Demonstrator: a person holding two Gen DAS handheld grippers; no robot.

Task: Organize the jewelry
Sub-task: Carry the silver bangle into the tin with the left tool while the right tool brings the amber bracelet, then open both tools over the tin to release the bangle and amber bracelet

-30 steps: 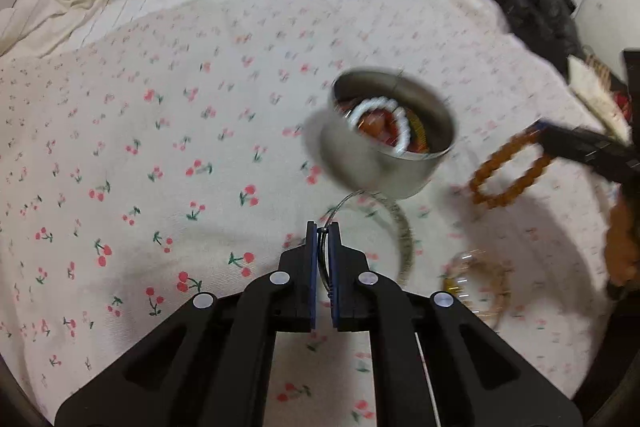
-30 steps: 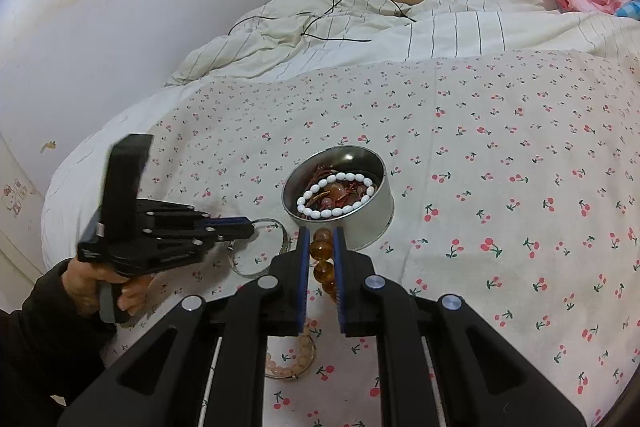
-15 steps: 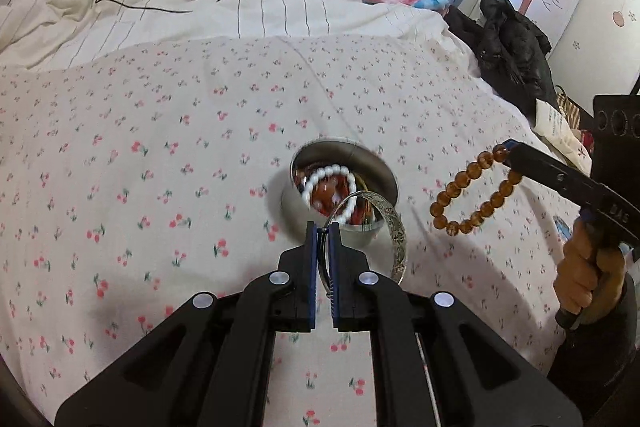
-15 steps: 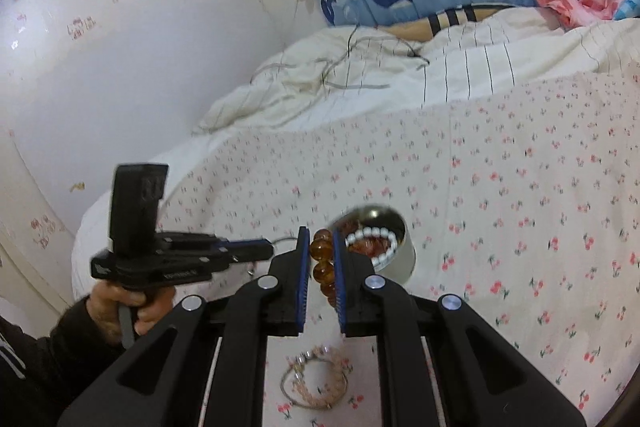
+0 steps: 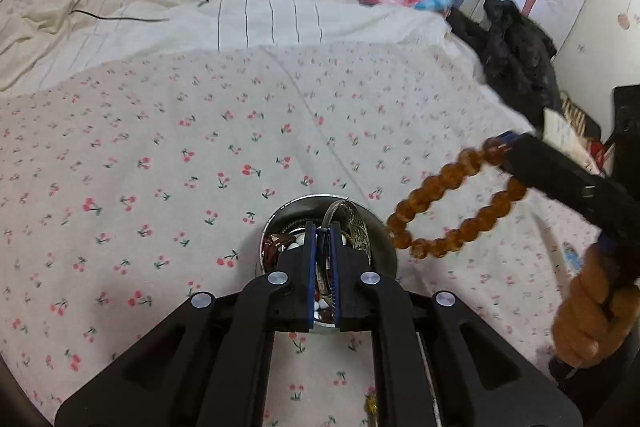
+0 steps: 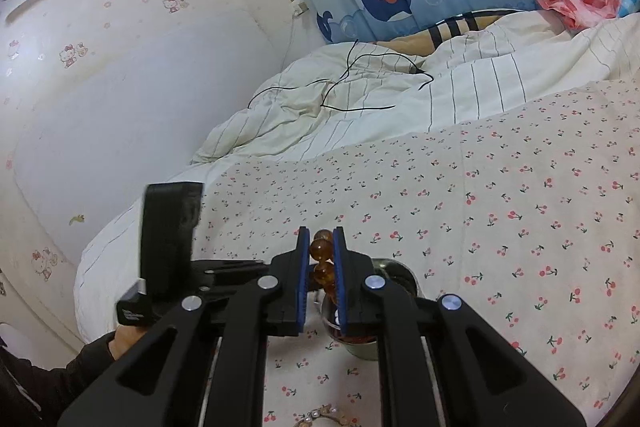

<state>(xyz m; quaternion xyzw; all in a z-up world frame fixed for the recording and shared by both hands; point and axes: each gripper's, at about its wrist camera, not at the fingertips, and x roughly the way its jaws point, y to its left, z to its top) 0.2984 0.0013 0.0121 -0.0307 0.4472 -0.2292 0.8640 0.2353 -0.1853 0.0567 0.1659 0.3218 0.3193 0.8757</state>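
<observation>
Now: left tool (image 5: 323, 255) pinching one silver bangle (image 5: 354, 225) over one tin (image 5: 384, 247) | right tool (image 6: 321, 263) clamping one amber bracelet (image 5: 452, 211)

Black gripper (image 5: 323, 235), blue pads, seemingly dark sleeve.

A round metal tin (image 5: 382, 239) sits upright on the cherry-print bed, holding white beads, dark red pieces and an engraved silver bangle (image 5: 354, 223) that leans tilted against its far rim. An amber bead bracelet (image 5: 448, 211) – translucent, round-beaded – hangs in the air just right of the tin, clear of the bed.
</observation>
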